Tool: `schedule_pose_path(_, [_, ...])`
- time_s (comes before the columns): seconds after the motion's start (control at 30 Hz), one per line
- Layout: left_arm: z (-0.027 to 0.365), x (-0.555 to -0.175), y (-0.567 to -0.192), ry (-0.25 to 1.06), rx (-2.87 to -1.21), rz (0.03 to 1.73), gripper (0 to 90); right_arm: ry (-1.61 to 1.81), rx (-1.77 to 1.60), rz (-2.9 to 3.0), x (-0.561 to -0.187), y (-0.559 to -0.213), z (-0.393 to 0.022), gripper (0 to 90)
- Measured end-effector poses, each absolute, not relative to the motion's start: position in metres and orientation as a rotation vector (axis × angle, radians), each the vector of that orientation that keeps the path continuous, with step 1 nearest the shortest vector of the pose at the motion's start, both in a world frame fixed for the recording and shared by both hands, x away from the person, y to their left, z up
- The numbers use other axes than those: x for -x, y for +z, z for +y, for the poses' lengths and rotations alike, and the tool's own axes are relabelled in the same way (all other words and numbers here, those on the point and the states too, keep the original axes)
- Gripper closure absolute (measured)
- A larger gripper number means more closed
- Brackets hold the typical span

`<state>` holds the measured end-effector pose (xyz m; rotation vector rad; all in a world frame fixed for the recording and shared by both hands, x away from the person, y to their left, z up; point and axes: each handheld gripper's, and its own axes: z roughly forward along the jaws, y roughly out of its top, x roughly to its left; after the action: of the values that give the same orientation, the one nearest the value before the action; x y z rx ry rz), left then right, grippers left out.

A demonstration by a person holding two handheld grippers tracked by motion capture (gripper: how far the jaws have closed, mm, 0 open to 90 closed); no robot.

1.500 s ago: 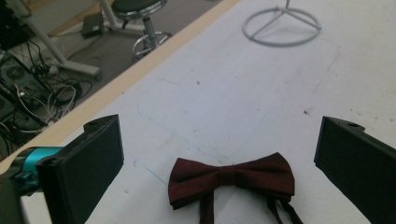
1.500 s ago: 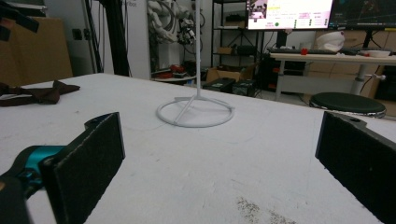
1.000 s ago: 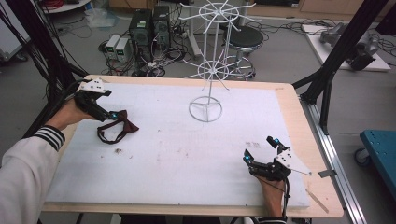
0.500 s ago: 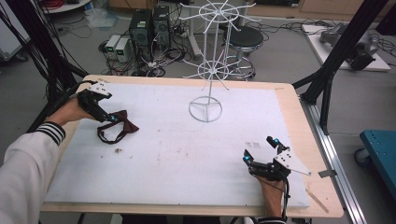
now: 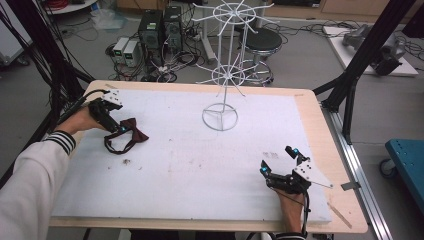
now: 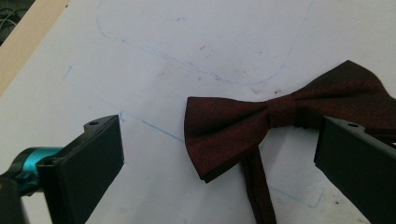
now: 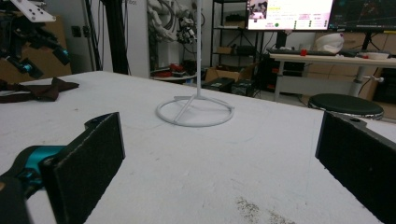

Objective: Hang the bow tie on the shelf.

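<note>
High view: white table pad (image 5: 200,170), bow tie (image 5: 131,135), wire stand (image 5: 221,116), cluttered floor.

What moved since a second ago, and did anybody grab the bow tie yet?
The left gripper edged closer over the dark red bow tie, jaws open around it, not gripping yet. The bow tie, the right gripper and the white wire stand stayed where they were.

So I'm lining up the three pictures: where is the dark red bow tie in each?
High view: dark red bow tie at left, under the left gripper.
Left gripper view: centre-right, between the open fingers.
Right gripper view: far left edge.
Shared landmark: white mat.
</note>
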<state>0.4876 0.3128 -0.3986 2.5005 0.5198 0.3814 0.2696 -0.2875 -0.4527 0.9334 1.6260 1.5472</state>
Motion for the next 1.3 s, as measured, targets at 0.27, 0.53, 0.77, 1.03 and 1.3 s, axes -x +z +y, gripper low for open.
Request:
schedule_pose_path(0.27, [0.31,-0.489,-0.405,0.355,-2.54,0.484,13.0,1.547,-0.939,1.627,-0.269,-0.453,-0.288,0.5])
schedule_pose_path(0.53, [0.309,-0.49,-0.409,0.344,-2.565,0.476,26.4,1.549,-0.94,1.626,-0.27,-0.453,-0.288,0.5])
schedule_pose_path(0.77, [0.307,-0.49,-0.411,0.35,-2.602,0.495,40.1,1.552,-0.941,1.626,-0.27,-0.453,-0.288,0.5])
schedule_pose_path(1.03, [0.304,-0.49,-0.414,0.304,-2.577,0.613,59.9,1.555,-0.944,1.624,-0.269,-0.453,-0.288,0.5])
schedule_pose_path(1.3, [0.298,-0.488,-0.413,0.33,-2.596,0.676,84.4,1.553,-0.943,1.625,-0.269,-0.453,-0.288,0.5])
